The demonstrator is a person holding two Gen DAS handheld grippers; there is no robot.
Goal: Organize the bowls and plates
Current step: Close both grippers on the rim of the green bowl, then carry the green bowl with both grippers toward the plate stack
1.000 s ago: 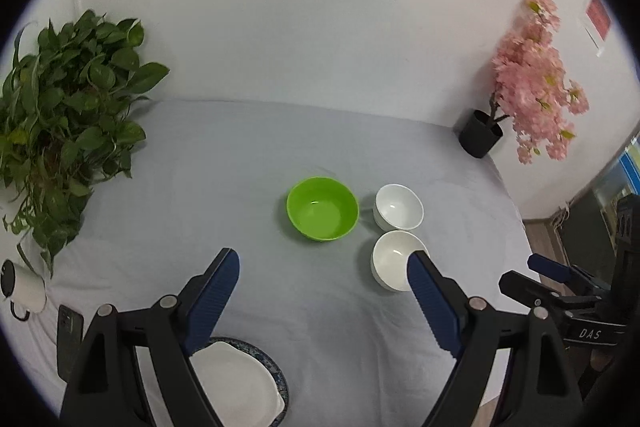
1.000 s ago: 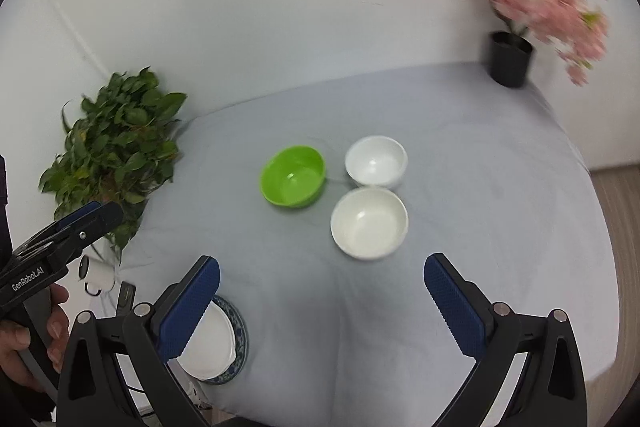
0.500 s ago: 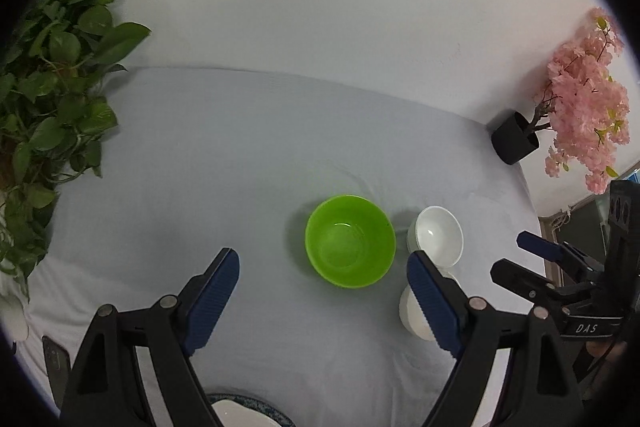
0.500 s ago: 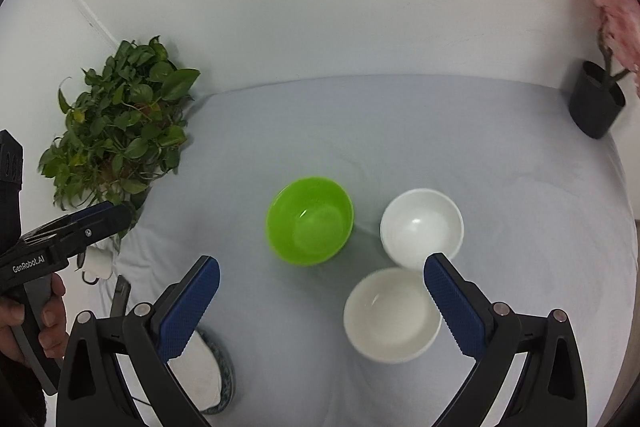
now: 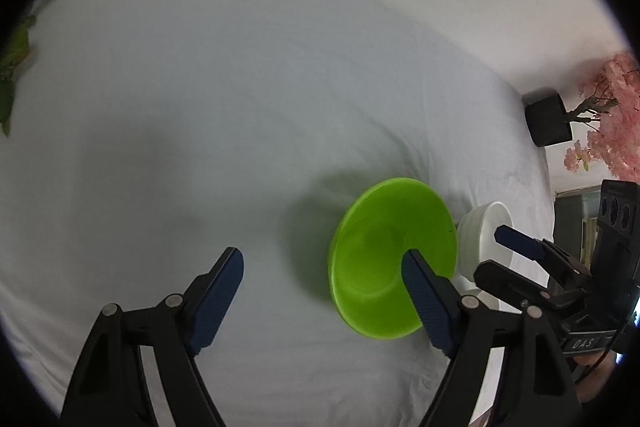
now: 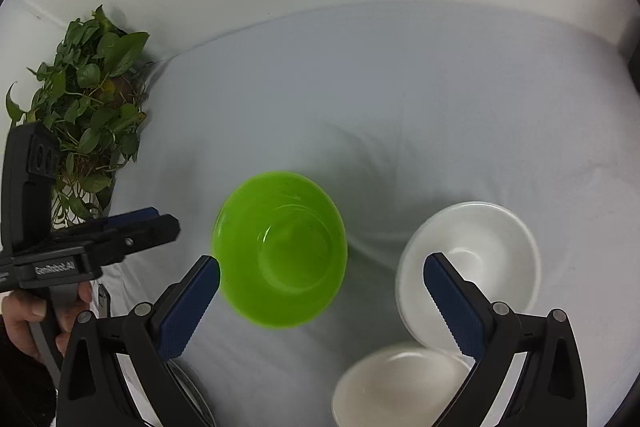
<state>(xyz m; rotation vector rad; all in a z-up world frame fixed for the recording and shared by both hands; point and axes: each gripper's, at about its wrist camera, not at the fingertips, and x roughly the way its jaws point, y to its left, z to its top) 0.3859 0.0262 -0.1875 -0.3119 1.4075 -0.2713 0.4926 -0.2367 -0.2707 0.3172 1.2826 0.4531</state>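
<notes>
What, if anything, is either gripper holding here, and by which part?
Nothing is held. The left gripper, its jaws just closing slightly, and the right gripper are both open and empty above the round green plastic bowl on the grey cloth.

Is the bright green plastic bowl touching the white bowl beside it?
Apart. The right wrist view shows grey cloth between the green bowl and the white bowl.

Grey-clothed table (image 6: 400, 87) — three bowls, perhaps a plate
</notes>
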